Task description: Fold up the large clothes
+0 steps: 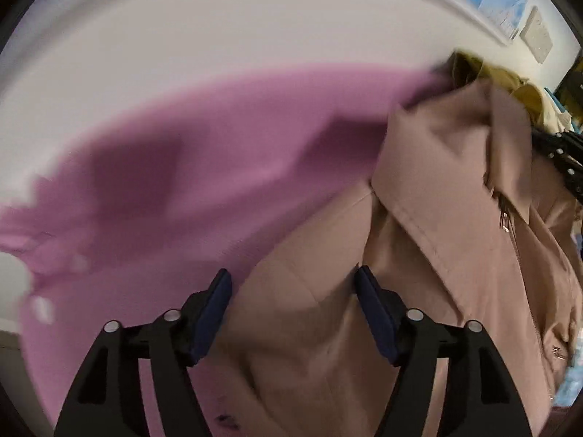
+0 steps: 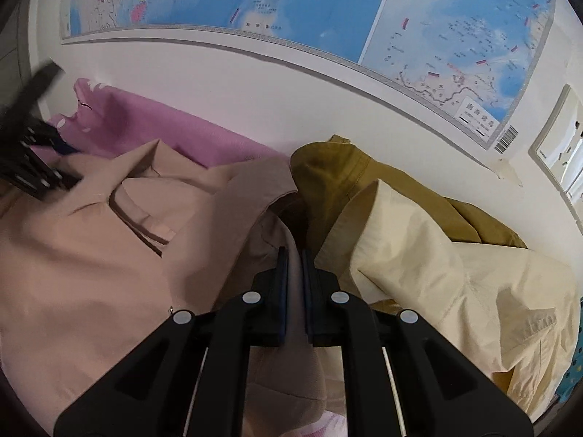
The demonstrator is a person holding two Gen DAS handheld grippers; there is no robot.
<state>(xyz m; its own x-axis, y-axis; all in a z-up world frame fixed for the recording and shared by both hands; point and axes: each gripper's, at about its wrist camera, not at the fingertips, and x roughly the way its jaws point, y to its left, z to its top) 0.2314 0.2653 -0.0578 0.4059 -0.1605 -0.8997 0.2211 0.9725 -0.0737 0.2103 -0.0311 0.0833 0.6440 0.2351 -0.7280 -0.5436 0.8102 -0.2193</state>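
A beige jacket (image 1: 437, 218) with a collar and zipper lies over a pink sheet (image 1: 218, 167). My left gripper (image 1: 293, 284) is open, its two dark pads spread wide just above the jacket's shoulder fabric, holding nothing. In the right wrist view the same beige jacket (image 2: 91, 240) fills the left half. My right gripper (image 2: 294, 255) is shut on a fold of the jacket's edge, the cloth running down between the pads. The left gripper (image 2: 54, 167) shows blurred at the jacket's far left.
A mustard garment (image 2: 364, 185) and a cream garment (image 2: 455, 273) lie piled to the right of the jacket. A white wall with a large blue map (image 2: 328, 7) stands close behind. The pink sheet (image 2: 164, 131) reaches the wall.
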